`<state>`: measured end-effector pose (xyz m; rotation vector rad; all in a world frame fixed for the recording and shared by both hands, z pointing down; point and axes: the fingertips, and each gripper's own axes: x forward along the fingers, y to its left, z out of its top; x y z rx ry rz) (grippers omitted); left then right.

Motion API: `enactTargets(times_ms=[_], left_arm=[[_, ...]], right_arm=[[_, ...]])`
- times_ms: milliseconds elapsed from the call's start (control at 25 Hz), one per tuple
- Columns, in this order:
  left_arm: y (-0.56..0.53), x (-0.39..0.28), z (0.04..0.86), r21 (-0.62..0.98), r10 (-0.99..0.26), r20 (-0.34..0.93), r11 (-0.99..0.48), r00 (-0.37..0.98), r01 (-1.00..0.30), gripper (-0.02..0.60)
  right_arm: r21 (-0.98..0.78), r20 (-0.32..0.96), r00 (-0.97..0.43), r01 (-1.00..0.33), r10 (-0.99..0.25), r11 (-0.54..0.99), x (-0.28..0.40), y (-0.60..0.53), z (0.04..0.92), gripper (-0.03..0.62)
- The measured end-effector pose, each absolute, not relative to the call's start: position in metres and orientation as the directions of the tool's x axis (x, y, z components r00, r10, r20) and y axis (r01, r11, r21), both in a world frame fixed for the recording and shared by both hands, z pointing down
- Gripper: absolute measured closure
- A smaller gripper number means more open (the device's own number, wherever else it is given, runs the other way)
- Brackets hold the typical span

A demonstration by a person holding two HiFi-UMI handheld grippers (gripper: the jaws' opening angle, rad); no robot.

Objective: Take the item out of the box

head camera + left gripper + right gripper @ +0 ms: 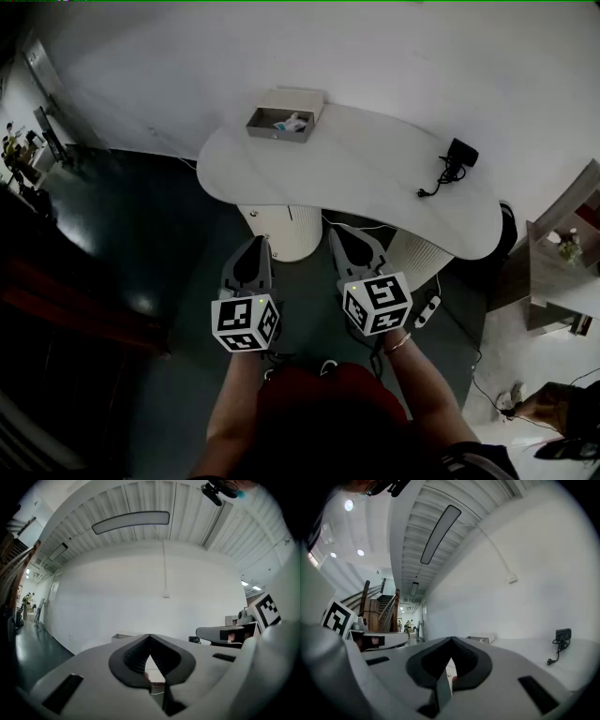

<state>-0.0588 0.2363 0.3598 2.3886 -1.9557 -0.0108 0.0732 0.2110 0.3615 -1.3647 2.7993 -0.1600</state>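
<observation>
The left tongs are pressed together: in the left gripper view the two tips meet at a point, with only the dark hollow behind them, and nothing is pinched there. The right tongs look the same in the right gripper view, tips touching and holding nothing. Both are held level, side by side and apart from each other, close to the person's body over the dark floor. They are short of the desk and touch nothing on it. Each carries its marker cube at the near end.

The box sits open at the far left end of the desk, well away from both tongs. The item lies inside it, a small white thing with some blue; it is too small to tell what it is. In both gripper views the box shows only as a low pale shape beyond the tips, and its wall hides the inside.

A black adapter with a coiled cable lies at the desk's right end, well apart from the box. A shelf at the right is cut off by the frame edge, and the things on it are hard to make out. The left side of the room is too dark to read.
</observation>
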Motion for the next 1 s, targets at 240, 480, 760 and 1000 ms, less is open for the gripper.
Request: enactTargets(times_ms=[240,480,760,1000], left_arm=[[0.245,-0.051,0.359,0.050,-0.977,0.041,-0.208,0.211,-0.977,0.560],[0.245,-0.048,0.359,0.041,-0.977,0.050,-0.206,0.208,-0.978,0.560],[0.239,-0.043,0.351,0.023,-0.980,0.034,-0.197,0.198,-0.980,0.560],[0.221,-0.043,0.350,0.014,-0.978,0.041,-0.203,0.204,-0.979,0.560]], right_arm=[[-0.144,-0.002,-0.621,-0.775,-0.784,0.615,0.078,0.221,0.358,0.580],[-0.124,-0.019,-0.617,-0.780,-0.787,0.614,0.083,0.219,0.356,0.580],[-0.142,-0.019,-0.588,-0.799,-0.808,0.585,0.094,0.207,0.355,0.580],[-0.146,0.000,-0.579,-0.806,-0.815,0.573,0.096,0.194,0.359,0.580]])
